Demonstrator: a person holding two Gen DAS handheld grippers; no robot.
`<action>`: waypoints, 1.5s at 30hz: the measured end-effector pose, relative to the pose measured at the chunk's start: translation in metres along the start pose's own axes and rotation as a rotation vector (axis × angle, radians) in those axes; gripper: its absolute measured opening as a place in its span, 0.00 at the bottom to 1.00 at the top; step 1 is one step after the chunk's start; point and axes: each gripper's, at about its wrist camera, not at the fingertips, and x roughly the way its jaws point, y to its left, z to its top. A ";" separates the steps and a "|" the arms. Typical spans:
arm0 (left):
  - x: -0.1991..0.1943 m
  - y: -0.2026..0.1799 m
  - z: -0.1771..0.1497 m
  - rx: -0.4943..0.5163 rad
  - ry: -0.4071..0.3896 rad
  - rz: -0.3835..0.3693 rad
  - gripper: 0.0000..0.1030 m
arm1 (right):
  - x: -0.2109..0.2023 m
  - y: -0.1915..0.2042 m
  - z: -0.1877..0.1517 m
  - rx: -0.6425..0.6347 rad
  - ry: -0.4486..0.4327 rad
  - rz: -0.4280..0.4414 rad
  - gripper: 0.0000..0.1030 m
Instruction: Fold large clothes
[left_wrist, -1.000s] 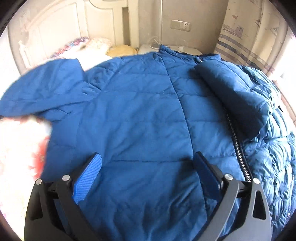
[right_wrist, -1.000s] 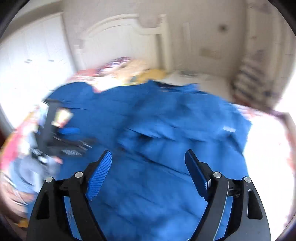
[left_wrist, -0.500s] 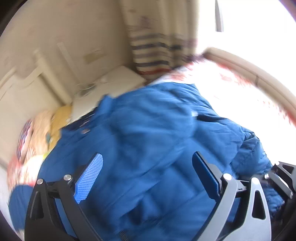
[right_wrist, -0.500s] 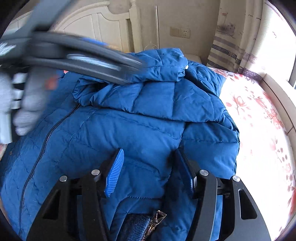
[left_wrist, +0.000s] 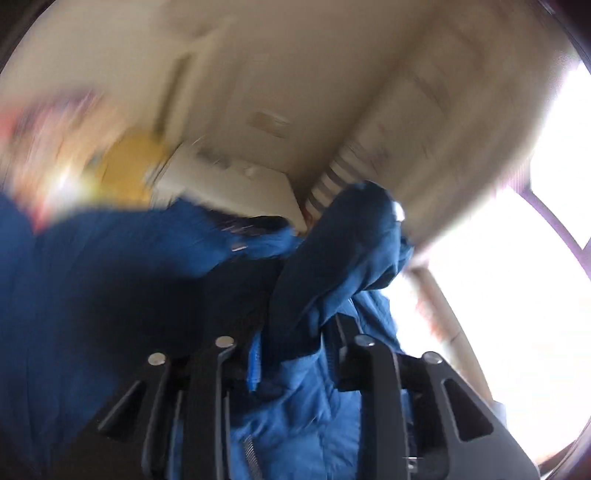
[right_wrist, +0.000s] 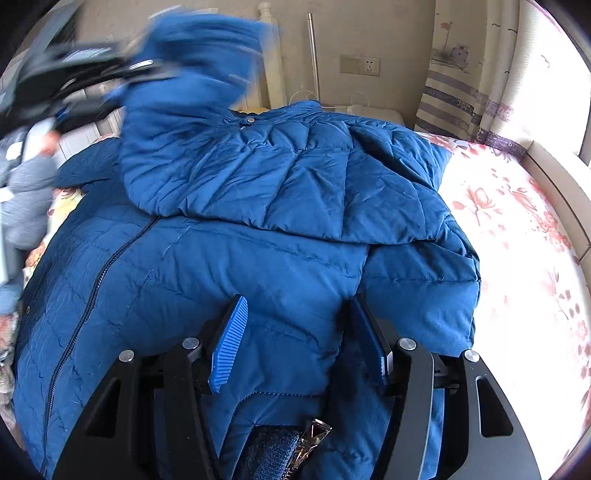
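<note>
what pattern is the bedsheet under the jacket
White with pink-red flowers, clearest in the right wrist view: bedsheet.

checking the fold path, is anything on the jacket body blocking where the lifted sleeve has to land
Nothing visible does. The left gripper, whose fingers have just been closing, holds the sleeve up over the jacket; the quilted top below is bare. The right gripper sits at the near hem.

Blue quilted down jacket (right_wrist: 258, 266) lies on floral bed (right_wrist: 517, 221), zip front up, one sleeve folded across chest; another part lifted, blurred.
</note>
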 end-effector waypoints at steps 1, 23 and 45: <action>-0.014 0.034 -0.001 -0.115 -0.004 -0.013 0.40 | 0.000 0.000 0.000 0.000 0.000 0.000 0.56; -0.026 0.116 -0.040 -0.181 0.045 0.256 0.27 | -0.016 -0.008 0.007 0.074 -0.066 -0.068 0.53; -0.151 0.205 0.011 -0.554 -0.328 0.416 0.83 | 0.046 -0.022 0.066 0.101 -0.001 -0.228 0.55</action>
